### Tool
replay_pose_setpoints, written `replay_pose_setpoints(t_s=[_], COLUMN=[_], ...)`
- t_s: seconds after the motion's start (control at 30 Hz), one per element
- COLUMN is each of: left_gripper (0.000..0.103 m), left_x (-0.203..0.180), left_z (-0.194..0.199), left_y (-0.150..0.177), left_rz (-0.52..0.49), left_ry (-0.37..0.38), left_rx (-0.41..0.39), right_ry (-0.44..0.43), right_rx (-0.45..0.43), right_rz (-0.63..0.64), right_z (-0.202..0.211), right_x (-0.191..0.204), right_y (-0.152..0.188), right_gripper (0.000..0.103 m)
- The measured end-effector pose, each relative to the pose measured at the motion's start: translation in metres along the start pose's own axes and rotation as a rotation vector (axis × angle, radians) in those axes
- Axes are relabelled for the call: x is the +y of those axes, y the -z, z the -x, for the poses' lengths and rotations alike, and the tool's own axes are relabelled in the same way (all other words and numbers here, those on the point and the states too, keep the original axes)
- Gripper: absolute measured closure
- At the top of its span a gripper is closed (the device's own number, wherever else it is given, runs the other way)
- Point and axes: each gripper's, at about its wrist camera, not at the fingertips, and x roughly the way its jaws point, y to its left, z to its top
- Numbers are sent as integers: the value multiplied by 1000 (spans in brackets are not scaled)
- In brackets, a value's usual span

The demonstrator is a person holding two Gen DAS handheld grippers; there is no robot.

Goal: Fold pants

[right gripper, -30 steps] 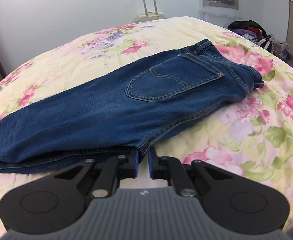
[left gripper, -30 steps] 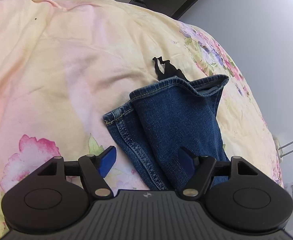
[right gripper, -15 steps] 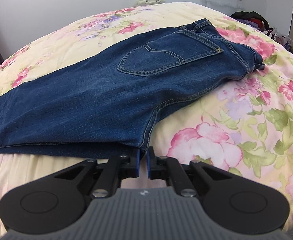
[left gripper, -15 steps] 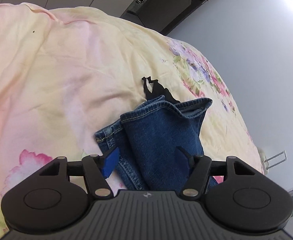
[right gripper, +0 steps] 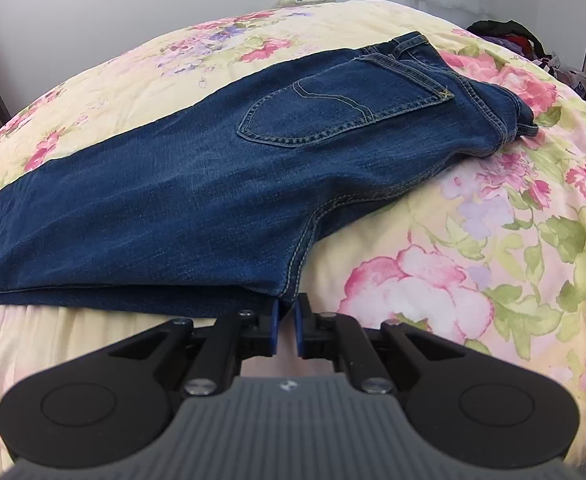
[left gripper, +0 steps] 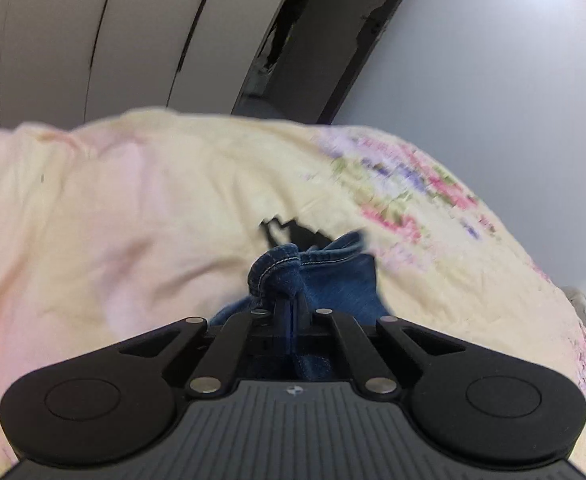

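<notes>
Jeans (right gripper: 221,184) on floral bedspread (right gripper: 473,240); left tongs (left gripper: 291,308) pinch hem, right tongs (right gripper: 286,320) pressed together.

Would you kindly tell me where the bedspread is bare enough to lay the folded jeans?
Free: the floral bedspread right of the jeans, and the pale stretch left of the leg hems held by the left gripper. Crowded: the middle, which the jeans span diagonally.

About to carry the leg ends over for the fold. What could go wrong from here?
1. The left gripper has just closed on a bunched wad of the blue denim jeans' hem; a layer may slip free.
2. The right gripper nips only the crotch corner; it could pull out.
3. Lifting may drag the floral bedspread.
</notes>
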Motion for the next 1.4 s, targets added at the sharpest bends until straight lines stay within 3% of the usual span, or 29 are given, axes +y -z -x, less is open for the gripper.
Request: replay_pose_setpoints(t_s=[0.13, 0.3, 0.43, 0.47, 0.67, 0.8, 0.87, 0.93, 1.13, 1.27, 1.4], left_gripper=[102, 102, 97, 91, 76, 76, 76, 76, 76, 76, 76], left_x=[4, 19, 25, 26, 27, 4, -17, -43, -121, -163, -211], left_z=[-6, -29, -32, -31, -7, 14, 20, 25, 33, 34, 34], left_y=[3, 27, 32, 31, 18, 16, 18, 24, 56, 85, 124], left_rz=[-99, -85, -79, -81, -63, -115, -144, -183, -255, -272, -340], left_ry=[-99, -170, -189, -195, -206, -146, -103, -69, 15, 61, 92], left_rx=[58, 127, 160, 165, 149, 139, 157, 174, 220, 270, 307], right_ry=[1, 0, 5, 9, 5, 17, 1, -20, -91, -178, -313], right_rx=[-4, -4, 2, 4, 20, 34, 19, 2, -29, -38, -20], right_rz=[3, 6, 8, 7, -11, -75, -121, -187, -375, -584, -847], right_z=[1, 2, 1, 1, 7, 24, 35, 44, 48, 25, -17], right_x=[0, 0, 0, 0, -2, -20, -37, -57, -138, -212, -276], right_y=[2, 1, 1, 0, -2, -7, -14, -26, -79, -108, -112], right_gripper=[103, 103, 103, 103, 100, 94, 86, 71, 65, 57, 55])
